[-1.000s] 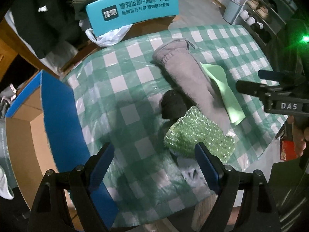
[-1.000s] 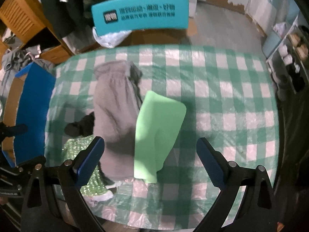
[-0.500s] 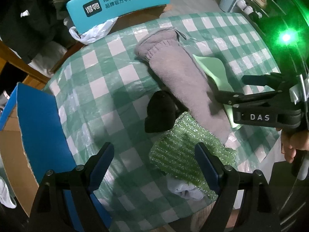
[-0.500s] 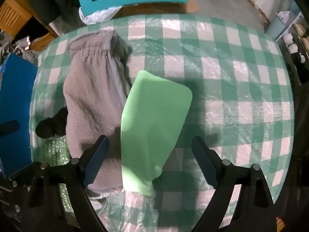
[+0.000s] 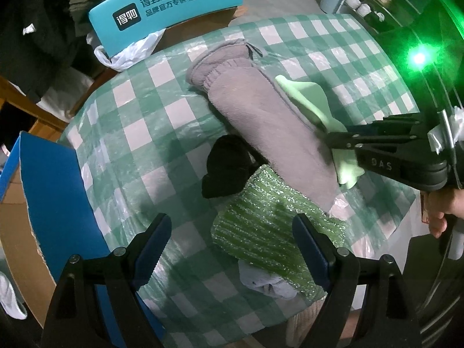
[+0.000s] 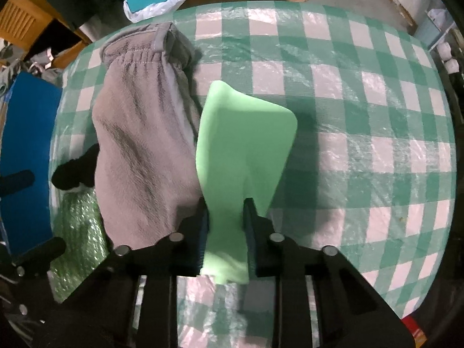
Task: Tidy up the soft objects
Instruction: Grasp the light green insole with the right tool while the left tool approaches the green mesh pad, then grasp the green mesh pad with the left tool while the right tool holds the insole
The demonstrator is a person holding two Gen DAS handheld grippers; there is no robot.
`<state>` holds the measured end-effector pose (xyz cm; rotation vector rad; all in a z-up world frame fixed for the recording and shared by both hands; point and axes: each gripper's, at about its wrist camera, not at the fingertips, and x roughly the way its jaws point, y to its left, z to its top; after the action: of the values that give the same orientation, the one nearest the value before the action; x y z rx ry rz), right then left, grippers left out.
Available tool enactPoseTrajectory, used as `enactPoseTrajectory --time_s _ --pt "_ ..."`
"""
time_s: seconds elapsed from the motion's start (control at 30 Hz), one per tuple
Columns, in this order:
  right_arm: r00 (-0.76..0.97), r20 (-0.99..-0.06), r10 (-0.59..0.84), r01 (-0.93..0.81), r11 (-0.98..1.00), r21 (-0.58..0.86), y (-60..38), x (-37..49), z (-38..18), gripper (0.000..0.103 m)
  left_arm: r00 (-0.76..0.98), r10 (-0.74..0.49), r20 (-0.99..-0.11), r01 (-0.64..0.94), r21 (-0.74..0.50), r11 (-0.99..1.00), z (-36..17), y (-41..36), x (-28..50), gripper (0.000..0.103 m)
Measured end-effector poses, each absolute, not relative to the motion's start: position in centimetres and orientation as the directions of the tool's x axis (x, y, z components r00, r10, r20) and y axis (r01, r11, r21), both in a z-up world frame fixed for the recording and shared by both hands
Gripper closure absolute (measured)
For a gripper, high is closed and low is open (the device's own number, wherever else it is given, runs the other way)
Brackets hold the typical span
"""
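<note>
My right gripper (image 6: pixel 224 206) is shut on the near end of a light green cloth (image 6: pixel 243 145), which bunches between the fingers and lifts off the checked table. In the left wrist view the cloth (image 5: pixel 307 98) and right gripper (image 5: pixel 333 142) sit at the right. A grey fleece garment (image 5: pixel 261 119) lies beside it, also in the right wrist view (image 6: pixel 139 136). A black soft item (image 5: pixel 229 171) and a sparkly green knit (image 5: pixel 266 229) lie near my left gripper (image 5: pixel 232 243), which is open and empty above the knit's near edge.
A green-and-white checked cloth covers the table (image 5: pixel 145 133). An open cardboard box with a blue flap (image 5: pixel 52 191) stands at the left edge. A teal chair back (image 5: pixel 165 8) is at the far side. A pale grey rag (image 5: pixel 266 284) lies at the near edge.
My right gripper has moved down onto the light green cloth and shut on its near end, bunching it. My left gripper has moved closer to the table and stayed open.
</note>
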<state>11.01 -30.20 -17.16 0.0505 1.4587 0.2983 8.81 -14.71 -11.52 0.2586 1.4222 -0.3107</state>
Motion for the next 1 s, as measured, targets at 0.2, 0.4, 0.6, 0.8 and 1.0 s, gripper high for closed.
enactPoseTrajectory --time_s 0.2,0.4,0.6,0.8,1.0 --pt "0.090 -0.978 0.190 -0.158 0.972 0.175 -31.9 9.1 -16.5 0.090 0.110 -0.083 -0.991 0.382 -0.035 0.924 -11.7 -15.5 8.4 0.017" --pt "0.072 -0.984 0.162 -0.147 0.978 0.150 -33.7 7.0 -16.6 0.090 0.099 -0.053 -0.994 0.445 -0.004 0.895 -12.7 -17.2 7.5 0.017" --pt "0.058 -0.985 0.165 -0.119 0.980 0.158 -36.2 5.3 -16.4 0.089 0.082 -0.016 -0.997 0.486 0.026 0.873 -14.2 -17.9 7.1 0.016" --pt "0.058 -0.982 0.180 -0.108 0.979 0.174 -36.5 5.1 -16.5 0.083 0.092 -0.026 -0.995 0.498 0.023 0.867 -14.8 -17.2 7.0 0.020" --pt "0.073 -0.983 0.168 -0.127 0.979 0.158 -34.6 6.1 -16.2 0.051 0.077 -0.110 -0.991 0.444 -0.064 0.894 -14.3 -15.8 7.7 0.053"
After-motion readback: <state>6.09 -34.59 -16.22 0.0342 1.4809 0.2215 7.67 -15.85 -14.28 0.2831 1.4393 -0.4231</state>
